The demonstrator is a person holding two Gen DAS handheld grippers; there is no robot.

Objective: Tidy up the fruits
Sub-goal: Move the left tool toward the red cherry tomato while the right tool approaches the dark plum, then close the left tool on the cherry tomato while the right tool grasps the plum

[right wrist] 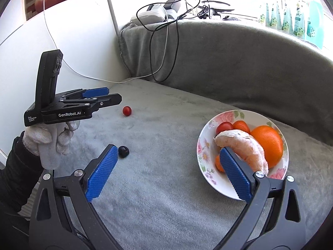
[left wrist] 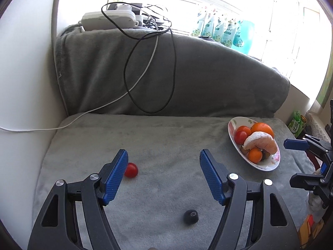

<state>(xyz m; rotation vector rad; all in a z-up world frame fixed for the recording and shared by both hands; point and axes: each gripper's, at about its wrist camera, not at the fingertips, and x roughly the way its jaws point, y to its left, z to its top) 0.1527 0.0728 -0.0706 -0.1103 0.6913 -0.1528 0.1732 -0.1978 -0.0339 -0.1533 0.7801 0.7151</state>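
Observation:
A small red tomato [left wrist: 131, 169] [right wrist: 127, 110] lies on the grey blanket, just beside my left gripper's left finger pad [left wrist: 116, 175]. A dark round fruit [left wrist: 191, 216] [right wrist: 123, 151] rests nearer, below the left jaws. My left gripper [left wrist: 163, 155] [right wrist: 114, 95] is open and holds nothing; a gloved hand [right wrist: 47, 143] carries it. The floral plate [left wrist: 239, 121] [right wrist: 203, 145] on the right holds an orange [right wrist: 267, 143], a peeled citrus piece [right wrist: 241, 148], tomatoes and smaller fruit. My right gripper [right wrist: 167, 150] [left wrist: 292, 161] hovers open and empty by the plate's near left rim.
The grey blanket covers a sofa seat and backrest [left wrist: 166, 73]. A black cable [left wrist: 149, 62] and a white cable [left wrist: 104, 106] hang over the backrest. A white wall panel [left wrist: 25, 83] borders the left. Bottles [left wrist: 224, 31] stand on the sill behind.

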